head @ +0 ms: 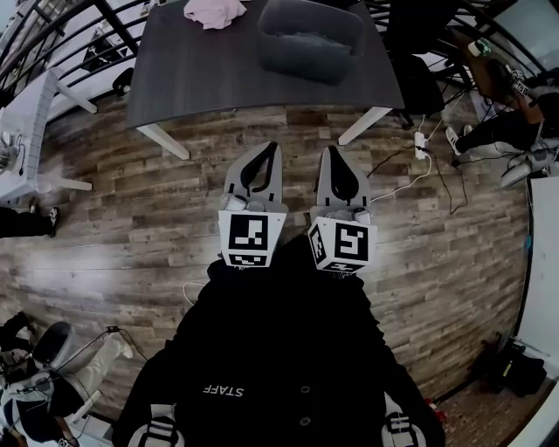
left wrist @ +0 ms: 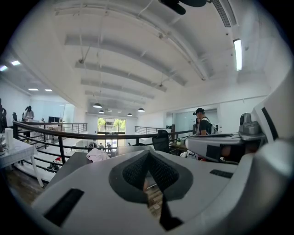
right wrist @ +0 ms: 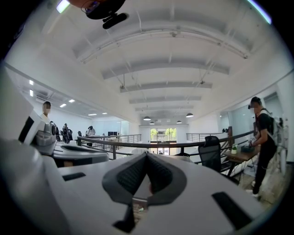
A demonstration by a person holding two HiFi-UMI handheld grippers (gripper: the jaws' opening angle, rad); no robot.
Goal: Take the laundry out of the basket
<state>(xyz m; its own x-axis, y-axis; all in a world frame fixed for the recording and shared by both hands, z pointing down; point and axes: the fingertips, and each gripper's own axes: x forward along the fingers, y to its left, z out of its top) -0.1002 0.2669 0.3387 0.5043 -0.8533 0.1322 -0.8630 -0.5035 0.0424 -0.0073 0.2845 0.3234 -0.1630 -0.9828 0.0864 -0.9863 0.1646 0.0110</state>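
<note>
Left gripper [head: 270, 148], right gripper [head: 333, 152] closed (both empty); basket [head: 295, 59] on table [head: 201, 74]

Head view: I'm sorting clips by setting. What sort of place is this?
Probably an open-plan office on an upper level: a dark table holding a basket, a railing along the edge, and an office chair.

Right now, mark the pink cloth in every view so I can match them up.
Head view: the pink cloth lies at the top edge, on the table, left of the basket.
Left gripper view: the cloth is left of centre, on the table's far part.
Right gripper view: the cloth is not visible.
Shared landmark: the black railing behind the table.
</note>
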